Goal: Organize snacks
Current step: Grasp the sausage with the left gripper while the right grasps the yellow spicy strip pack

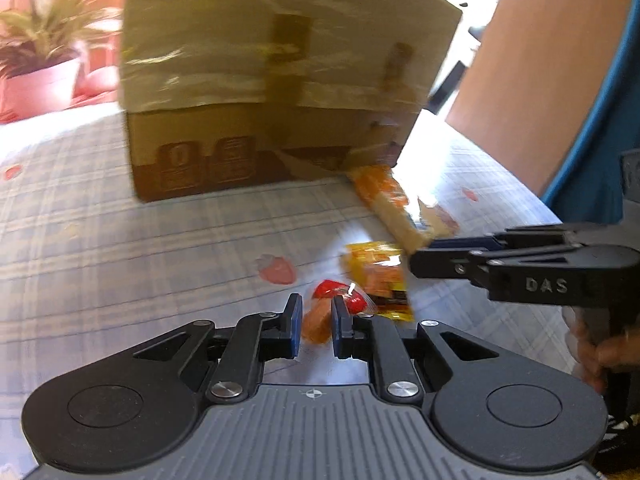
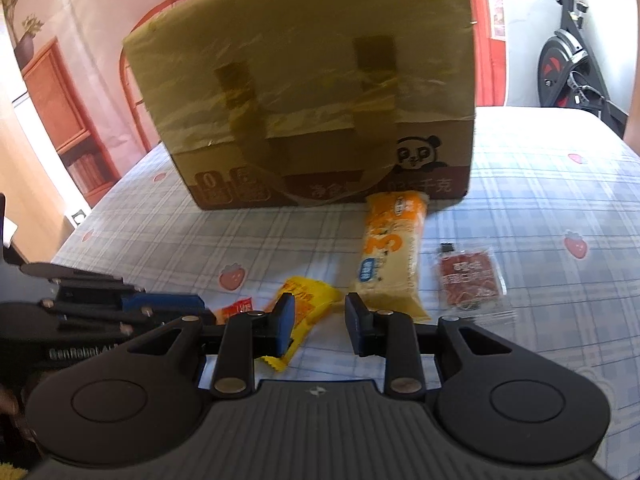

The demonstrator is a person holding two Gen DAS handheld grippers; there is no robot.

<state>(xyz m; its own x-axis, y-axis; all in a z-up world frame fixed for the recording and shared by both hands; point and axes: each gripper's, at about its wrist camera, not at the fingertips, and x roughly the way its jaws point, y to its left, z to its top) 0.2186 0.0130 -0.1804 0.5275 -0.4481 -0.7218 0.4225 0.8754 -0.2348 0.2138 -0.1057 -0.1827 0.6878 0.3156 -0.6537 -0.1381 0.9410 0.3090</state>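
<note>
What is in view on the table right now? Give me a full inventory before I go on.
Taped brown cardboard box: one, tan with a panda print, at the far middle of the table.
Long cream and orange snack packet: one, lying in front of the box.
Yellow snack packet: one, near the right gripper's fingers.
Small red and orange snack packet: one, between the left gripper's pads.
Clear packet with dark red contents: one, right of the long packet.
Checked tablecloth with strawberry prints: one, pale blue, covering the table.
Potted plant: one, pink pot, far left.
Exercise bike: one, black, behind the table.
Left gripper: shut on the small packet.
Right gripper: open, holding nothing.
</note>
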